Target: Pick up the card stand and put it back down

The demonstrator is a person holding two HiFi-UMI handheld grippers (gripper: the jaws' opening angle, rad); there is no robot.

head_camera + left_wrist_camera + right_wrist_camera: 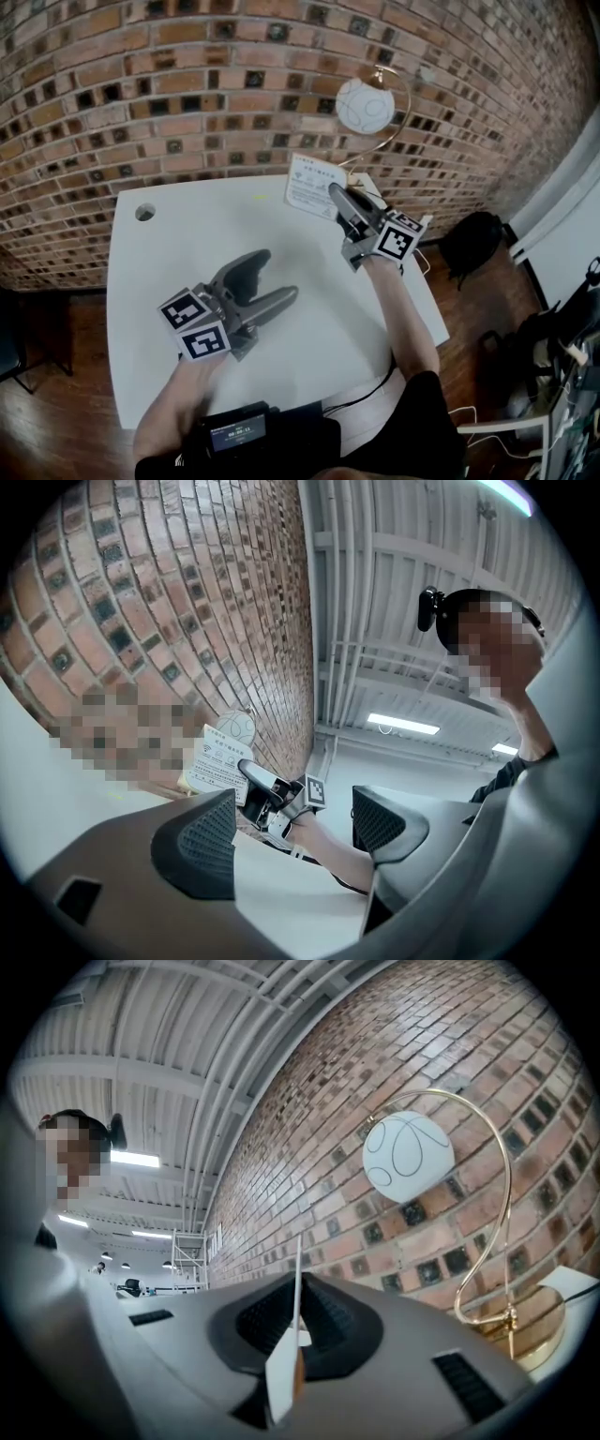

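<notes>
The card stand (314, 187), a white printed card, is near the back edge of the white table (187, 244), tilted. My right gripper (336, 193) is shut on its right side. In the right gripper view the card (296, 1335) runs edge-on between the closed pads. I cannot tell if its base touches the table. My left gripper (278, 274) hovers open and empty over the table's front middle. Between its jaws, the left gripper view (292, 822) shows the right gripper (255, 772) with the card (217, 759).
A gold arc lamp with a white globe (365, 105) stands right behind the card, against the brick wall. The table has a round cable hole (144, 213) at its far left. A black bag (473, 242) lies on the floor to the right.
</notes>
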